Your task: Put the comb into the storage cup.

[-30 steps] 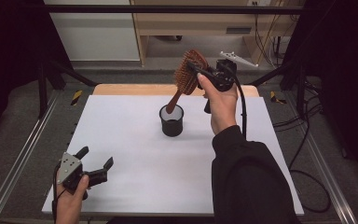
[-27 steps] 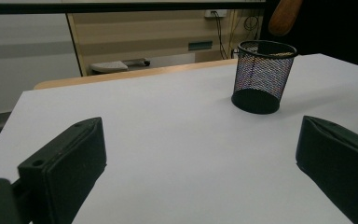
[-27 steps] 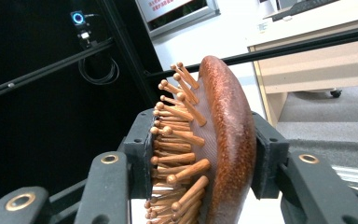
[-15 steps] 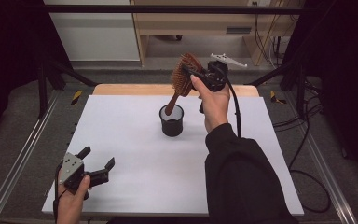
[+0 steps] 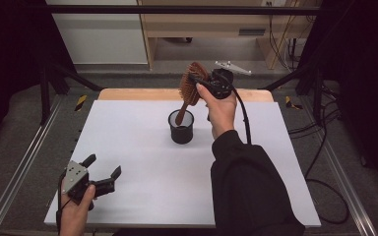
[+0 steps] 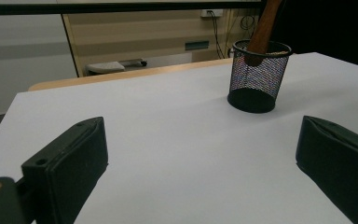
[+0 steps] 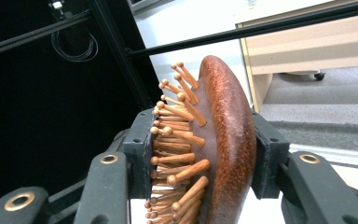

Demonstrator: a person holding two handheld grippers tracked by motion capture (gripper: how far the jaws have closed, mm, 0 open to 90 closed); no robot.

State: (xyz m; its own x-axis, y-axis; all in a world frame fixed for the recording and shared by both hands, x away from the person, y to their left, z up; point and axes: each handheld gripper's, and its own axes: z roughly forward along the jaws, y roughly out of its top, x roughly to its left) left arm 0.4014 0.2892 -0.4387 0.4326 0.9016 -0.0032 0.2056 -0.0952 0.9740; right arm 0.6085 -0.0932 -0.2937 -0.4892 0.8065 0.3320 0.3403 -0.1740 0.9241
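While the wooden hairbrush [image 5: 189,88] is being gripped by its head in the right gripper [image 5: 202,83], its handle is being kept inside the black mesh cup [image 5: 181,127], which is standing upright on the white table top [image 5: 142,162], slightly right of centre and toward the far edge. In the right gripper view, the brush head [image 7: 226,149] is being clamped between the two black pads: one pad is pressing against the bristle side [image 7: 177,154], the other against the smooth rounded back. The brush is being held tilted, head up and leaning right and far, with the handle end reaching down past the cup rim. In the left gripper view, the handle [image 6: 261,32] is seen entering the cup [image 6: 256,77] at its far side; whether it is touching the bottom cannot be told.

The right hand [image 5: 221,110] is being held above the table just right of the cup, with the dark sleeve [image 5: 251,187] coming in from the near edge and a black cable [image 5: 243,115] trailing down beside the wrist.

The left gripper [image 5: 101,172] is being held low at the near left corner of the table, well apart from the cup. Its jaws are being kept wide apart, with nothing between them.
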